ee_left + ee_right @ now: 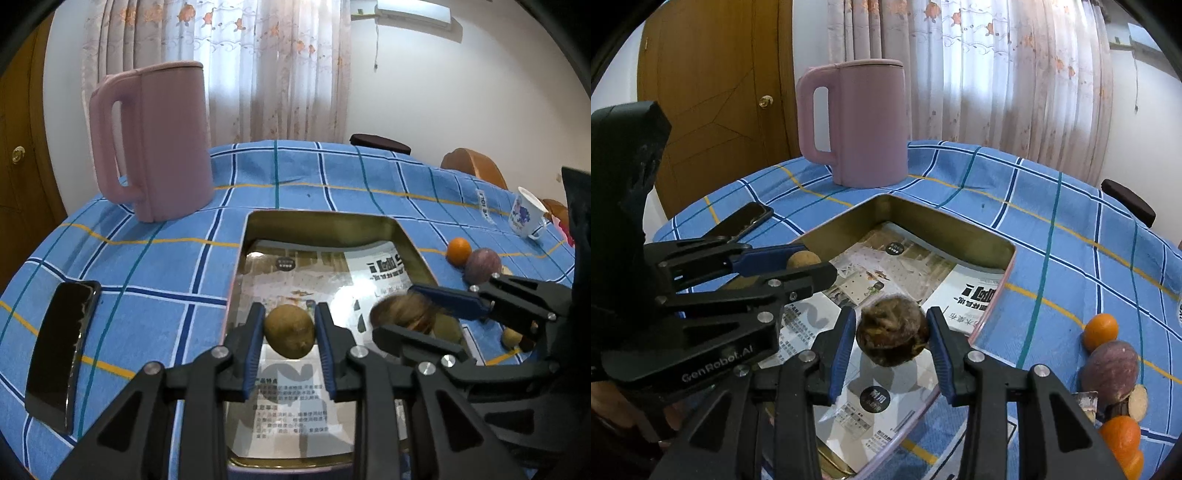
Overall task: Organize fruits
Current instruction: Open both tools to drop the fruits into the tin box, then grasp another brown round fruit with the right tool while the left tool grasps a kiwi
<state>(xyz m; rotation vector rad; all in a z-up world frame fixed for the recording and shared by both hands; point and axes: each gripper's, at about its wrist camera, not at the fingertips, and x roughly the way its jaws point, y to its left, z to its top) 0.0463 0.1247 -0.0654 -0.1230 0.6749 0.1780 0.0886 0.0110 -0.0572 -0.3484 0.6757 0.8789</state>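
Note:
A gold-walled tray lined with printed paper lies on the blue checked tablecloth. My left gripper is shut on a brown kiwi, held just above the tray's paper. In the right wrist view my right gripper grips a dark fuzzy round fruit between both blue pads, over the tray. The left wrist view shows that fruit blurred in the right gripper. The left gripper and its kiwi appear at the left of the right wrist view.
An orange and a purple fruit lie right of the tray, with more oranges nearer. A pink kettle stands behind the tray, a black phone lies left, and a white mug stands far right.

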